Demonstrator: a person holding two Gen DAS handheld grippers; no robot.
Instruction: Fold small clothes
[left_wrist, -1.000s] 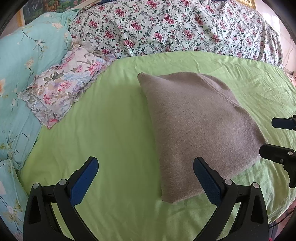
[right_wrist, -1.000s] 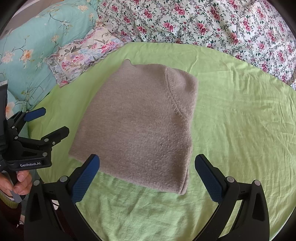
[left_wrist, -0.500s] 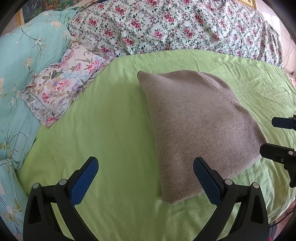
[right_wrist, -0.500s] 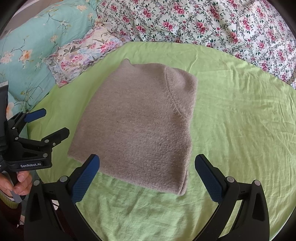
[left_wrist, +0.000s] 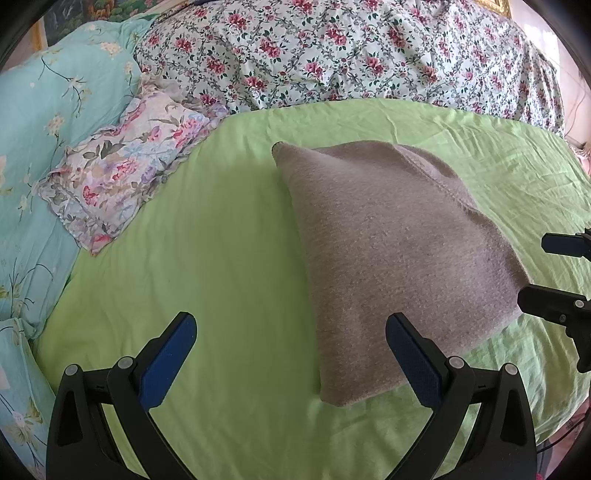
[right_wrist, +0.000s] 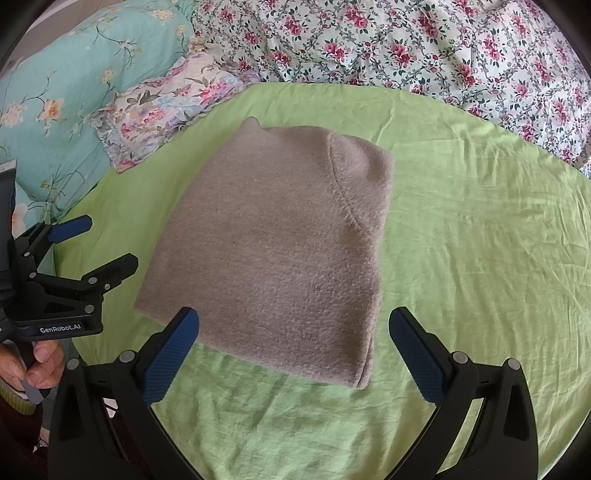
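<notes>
The folded grey knit garment (right_wrist: 273, 251) lay flat near the middle of the green bed sheet (right_wrist: 480, 258), forming a rough rectangle with a curved seam visible toward its far right corner. No gripper touched it.

The right gripper (right_wrist: 293, 350) hovered at the garment's near edge with its jaws spread wide and nothing between the blue pads (right_wrist: 168, 360). The left gripper (left_wrist: 291, 354) was likewise released and empty, positioned over the sheet at the garment's near left corner; in the right wrist view it appeared beside the garment's left edge (right_wrist: 96, 247), held by a hand (right_wrist: 35, 363).

A floral pillow (left_wrist: 122, 170) rested on the sheet's far left edge, against a turquoise flowered quilt (left_wrist: 44, 122). A rose-patterned cover (left_wrist: 351, 51) ran along the far side of the sheet.
</notes>
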